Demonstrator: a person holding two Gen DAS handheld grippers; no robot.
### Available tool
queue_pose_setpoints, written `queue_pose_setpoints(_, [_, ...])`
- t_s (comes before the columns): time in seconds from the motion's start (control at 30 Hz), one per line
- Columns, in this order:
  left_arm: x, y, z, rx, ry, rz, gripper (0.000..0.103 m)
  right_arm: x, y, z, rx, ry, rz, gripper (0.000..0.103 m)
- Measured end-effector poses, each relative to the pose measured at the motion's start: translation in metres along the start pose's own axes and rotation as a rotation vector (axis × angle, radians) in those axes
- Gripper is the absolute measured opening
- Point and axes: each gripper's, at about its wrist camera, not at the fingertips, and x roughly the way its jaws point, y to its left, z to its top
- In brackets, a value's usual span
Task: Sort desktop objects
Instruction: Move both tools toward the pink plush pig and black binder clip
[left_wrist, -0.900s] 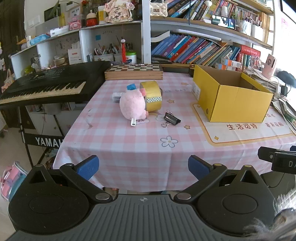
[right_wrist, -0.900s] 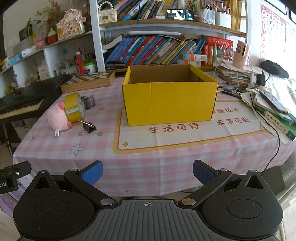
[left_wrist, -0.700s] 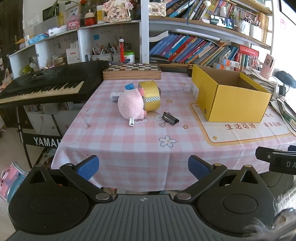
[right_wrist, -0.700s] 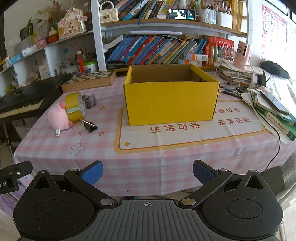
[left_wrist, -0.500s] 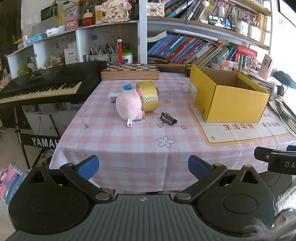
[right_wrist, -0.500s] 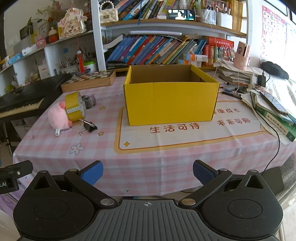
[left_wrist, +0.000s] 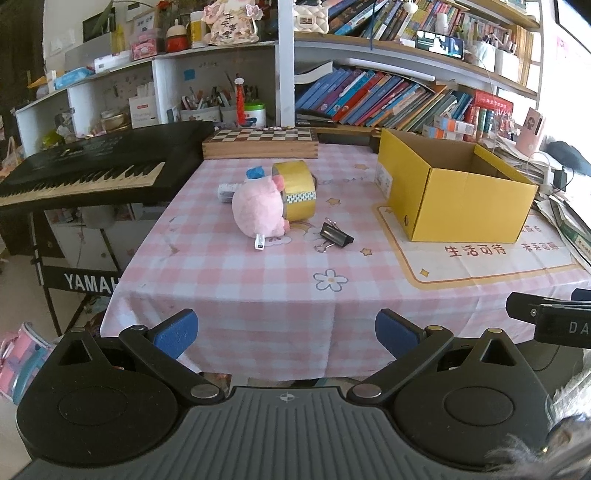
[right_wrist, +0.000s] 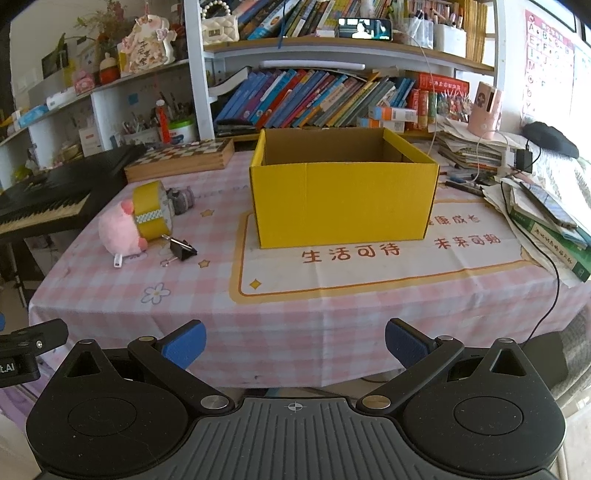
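A pink plush pig (left_wrist: 260, 206) lies on the pink checked tablecloth (left_wrist: 236, 280), against a yellow tape roll (left_wrist: 295, 194). A black binder clip (left_wrist: 335, 236) lies just right of them. A small grey-white object (left_wrist: 227, 192) and a blue piece (left_wrist: 255, 171) sit behind the pig. An open, empty-looking yellow cardboard box (right_wrist: 343, 192) stands on a mat. The pig (right_wrist: 120, 230), tape (right_wrist: 151, 210) and clip (right_wrist: 181, 248) also show in the right wrist view. My left gripper (left_wrist: 286, 330) and right gripper (right_wrist: 293, 341) are open and empty, before the table's front edge.
A black Yamaha keyboard (left_wrist: 81, 170) stands left of the table. A wooden chessboard box (left_wrist: 260, 142) lies at the back. Bookshelves (right_wrist: 332, 92) fill the wall behind. Books, papers and cables (right_wrist: 546, 218) pile at the right edge.
The left gripper has drifted slightly back and left, so the table objects sit a little further off. The right gripper has hardly moved. Both stay open.
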Motion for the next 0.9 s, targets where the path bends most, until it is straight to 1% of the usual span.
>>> queue_pose_setpoints(0.17, [-0.003,0.002,-0.002,-0.006,-0.004,0.008,0.103,0.0,0.001,-0.001,-0.002,0.005,0.011,0.103])
queue_pose_setpoints(0.37, [-0.007,0.001,-0.004,0.017,-0.016,0.008,0.103,0.0,0.007,-0.001,-0.017,0.008,0.031,0.103])
queue_pose_setpoints(0.57, [-0.011,-0.001,-0.004,0.053,-0.038,0.022,0.103,-0.002,0.013,0.0,-0.033,0.003,0.046,0.103])
queue_pose_setpoints(0.7, [-0.015,0.002,-0.003,0.047,-0.064,0.017,0.103,-0.001,0.016,0.001,-0.041,0.007,0.06,0.103])
queue_pose_setpoints(0.9, [-0.009,0.01,-0.002,0.018,-0.033,0.005,0.103,0.0,0.021,0.002,-0.058,0.006,0.072,0.103])
